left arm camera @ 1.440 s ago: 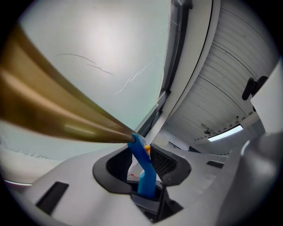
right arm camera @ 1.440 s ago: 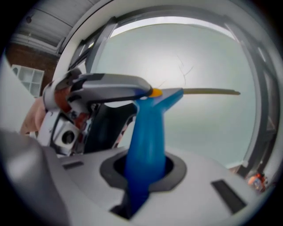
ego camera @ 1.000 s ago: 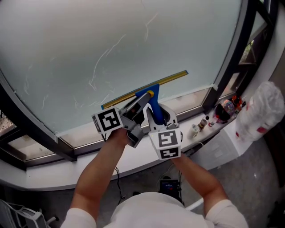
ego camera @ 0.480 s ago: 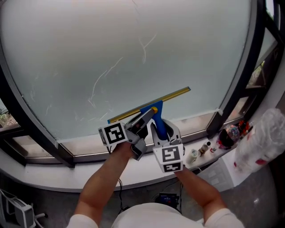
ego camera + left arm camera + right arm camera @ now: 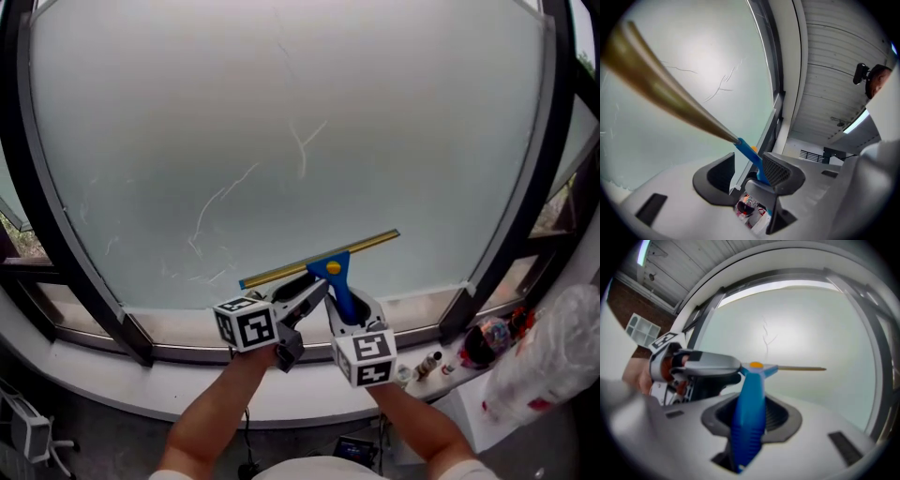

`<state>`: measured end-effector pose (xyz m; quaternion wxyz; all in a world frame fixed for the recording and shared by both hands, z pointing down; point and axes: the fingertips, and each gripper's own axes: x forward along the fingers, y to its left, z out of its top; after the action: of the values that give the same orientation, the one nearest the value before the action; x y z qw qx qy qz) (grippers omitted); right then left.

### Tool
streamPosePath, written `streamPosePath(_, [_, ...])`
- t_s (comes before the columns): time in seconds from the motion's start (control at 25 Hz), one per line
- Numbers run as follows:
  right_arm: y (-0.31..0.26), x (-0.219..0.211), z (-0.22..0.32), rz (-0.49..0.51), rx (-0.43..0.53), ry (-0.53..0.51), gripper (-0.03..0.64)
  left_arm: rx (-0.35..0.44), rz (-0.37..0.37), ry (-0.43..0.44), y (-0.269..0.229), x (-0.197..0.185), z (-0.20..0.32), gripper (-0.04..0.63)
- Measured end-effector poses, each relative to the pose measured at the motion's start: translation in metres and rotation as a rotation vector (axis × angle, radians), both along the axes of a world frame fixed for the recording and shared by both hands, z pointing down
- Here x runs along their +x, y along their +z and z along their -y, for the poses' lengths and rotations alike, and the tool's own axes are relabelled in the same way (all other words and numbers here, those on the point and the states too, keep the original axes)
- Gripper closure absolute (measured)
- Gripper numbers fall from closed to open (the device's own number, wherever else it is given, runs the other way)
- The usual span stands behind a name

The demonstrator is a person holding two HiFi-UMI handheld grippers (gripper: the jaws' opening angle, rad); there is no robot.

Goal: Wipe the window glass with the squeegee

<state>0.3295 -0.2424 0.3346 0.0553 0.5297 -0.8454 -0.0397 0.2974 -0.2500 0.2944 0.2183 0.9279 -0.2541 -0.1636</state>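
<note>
The right hand-held gripper is gripping the squeegee by its blue handle, its jaws just now widening slightly. The blade is lying on the window glass, low in the middle of the frame. The left hand-held gripper is sitting beside the squeegee's head, its jaws just now opening wide and clamping nothing.

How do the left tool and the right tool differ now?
The right tool grips the squeegee by its blue handle; the left tool stands open, gripping nothing. The left tool reaches further up the squeegee than the right tool. Both tools' jaws have just been opening.
</note>
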Motion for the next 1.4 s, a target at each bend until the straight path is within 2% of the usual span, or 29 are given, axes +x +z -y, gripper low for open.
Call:
streamPosePath(0.16, [0.001, 0.022, 0.018, -0.013, -0.049, 0.032, 0.483, 0.031, 0.064, -0.077, 0.006, -0.01, 0.001, 0.402])
streamPosePath(0.4, [-0.029, 0.032, 0.059, 0.056, -0.106, 0.075, 0.483, 0.23, 0.231, -0.196, -0.035, -0.037, 0.004, 0.411])
streamPosePath(0.56, [-0.068, 0.036, 0.089, 0.082, -0.091, 0.119, 0.483, 0.344, 0.306, -0.246, -0.077, -0.055, 0.016, 0.419])
streamPosePath(0.72, [-0.122, 0.039, 0.111, 0.081, -0.028, 0.169, 0.483, 0.441, 0.372, -0.27, -0.123, -0.068, 0.025, 0.424])
streamPosePath(0.88, [-0.176, 0.044, 0.128, 0.079, 0.038, 0.218, 0.483, 0.515, 0.39, -0.295, -0.163, -0.077, 0.033, 0.441])
streamPosePath(1.04, [-0.225, 0.056, 0.138, 0.077, 0.097, 0.255, 0.483, 0.539, 0.375, -0.296, -0.188, -0.075, 0.039, 0.454])
streamPosePath(1.4, [-0.358, 0.072, 0.167, 0.034, 0.257, 0.23, 0.483, 0.62, 0.382, -0.369, -0.257, -0.052, 0.064, 0.469])
